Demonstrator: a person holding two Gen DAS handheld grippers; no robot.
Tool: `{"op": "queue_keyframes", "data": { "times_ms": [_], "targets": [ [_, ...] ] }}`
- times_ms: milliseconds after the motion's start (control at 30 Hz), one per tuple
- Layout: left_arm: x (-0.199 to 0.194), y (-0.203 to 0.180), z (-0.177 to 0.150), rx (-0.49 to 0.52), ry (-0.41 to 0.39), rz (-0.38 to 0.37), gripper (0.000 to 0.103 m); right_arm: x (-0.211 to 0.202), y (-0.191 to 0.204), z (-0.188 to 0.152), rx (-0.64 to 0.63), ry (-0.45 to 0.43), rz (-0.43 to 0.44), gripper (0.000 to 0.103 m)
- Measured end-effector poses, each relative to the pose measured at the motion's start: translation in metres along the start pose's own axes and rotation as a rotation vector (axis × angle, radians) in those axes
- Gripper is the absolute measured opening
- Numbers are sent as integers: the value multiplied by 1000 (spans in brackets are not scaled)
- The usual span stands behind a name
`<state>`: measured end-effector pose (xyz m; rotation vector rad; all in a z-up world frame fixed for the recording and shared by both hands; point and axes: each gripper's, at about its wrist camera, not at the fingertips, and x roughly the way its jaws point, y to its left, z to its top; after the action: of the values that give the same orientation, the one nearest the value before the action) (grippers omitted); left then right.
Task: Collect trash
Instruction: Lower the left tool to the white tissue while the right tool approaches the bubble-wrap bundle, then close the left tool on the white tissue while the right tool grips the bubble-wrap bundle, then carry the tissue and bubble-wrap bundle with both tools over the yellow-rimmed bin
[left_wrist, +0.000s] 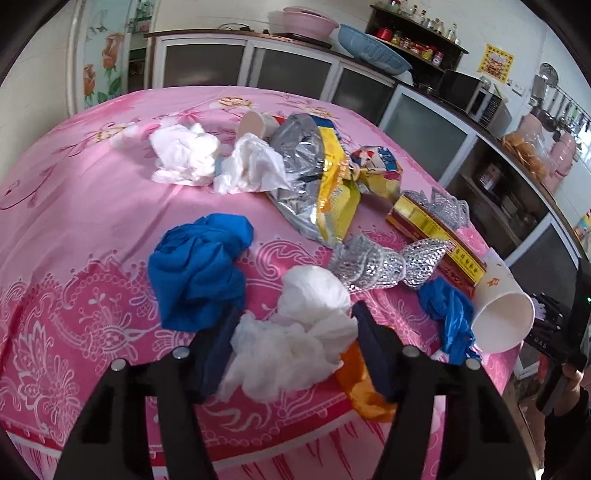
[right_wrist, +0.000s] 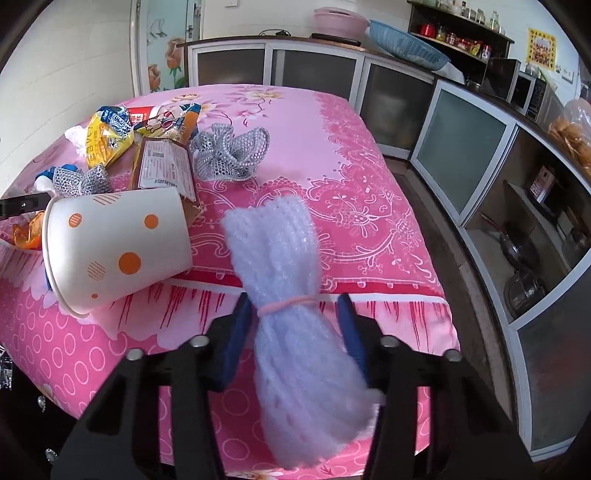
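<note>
While left gripper (left_wrist: 293, 343) jaws half-closed around white tissue wad (left_wrist: 295, 332) at table edge, right gripper (right_wrist: 293, 325) straddles banded foam bundle (right_wrist: 284, 280), gap visible; squeeze fully before lifting.

Surface: table under a pink floral cloth (left_wrist: 92, 206).
Between the left fingers: crumpled white tissue (left_wrist: 295, 339), an orange scrap (left_wrist: 364, 395) by the right finger.
Beyond the left fingertips: blue bag (left_wrist: 199, 266), silver mesh (left_wrist: 373, 262), foil snack bags (left_wrist: 317, 177).
Left of the right fingers: dotted paper cup (right_wrist: 114, 243) on its side.
</note>
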<state>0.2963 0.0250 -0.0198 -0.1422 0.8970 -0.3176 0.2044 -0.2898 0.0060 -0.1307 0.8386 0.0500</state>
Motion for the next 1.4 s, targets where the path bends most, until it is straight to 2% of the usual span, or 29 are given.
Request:
{"op": "queue_keyframes", "data": {
  "times_ms": [67,133,233,300,400,467,533,600,633,667,700,800,967,1200,1400],
  "targets": [
    [-3,2,-2,-18,0,-12,52,-3,2,0,-6,-7,-4,37],
    [-7,4,-4,-34,-3,-14,52,-4,3,0,-4,-8,5,36],
    [-16,5,-6,-51,-19,-18,57,-6,4,-1,-4,-9,9,36],
    [-22,4,-7,-53,-36,-21,67,-6,4,-1,-2,-7,6,36],
    [-23,-3,-7,-36,-36,-33,67,-5,2,-2,10,-2,14,36],
    [-14,-7,-9,-3,-19,15,67,-4,1,-2,25,2,27,36],
    [-7,-9,-12,2,2,21,62,-3,0,-2,25,4,29,35],
    [-2,-7,-14,-2,7,20,45,-3,2,-2,16,5,21,31],
    [-3,-5,-13,-13,-1,8,30,-4,2,-2,13,4,19,29],
    [-5,-3,-13,-24,-11,-1,22,-5,3,-3,10,2,20,28],
    [-8,-2,-11,-29,-23,0,20,-7,3,-3,13,-6,29,27],
    [-14,-4,-10,-13,-60,31,19,-12,4,-2,12,-21,30,26],
    [-28,-9,-8,16,-90,17,19,-17,3,-1,12,-36,26,26],
    [-47,-7,-4,6,-121,-9,19,-22,3,-2,14,-54,13,26],
    [-71,-11,0,34,-177,7,19,-46,0,0,27,-118,12,26]
  ]
}}
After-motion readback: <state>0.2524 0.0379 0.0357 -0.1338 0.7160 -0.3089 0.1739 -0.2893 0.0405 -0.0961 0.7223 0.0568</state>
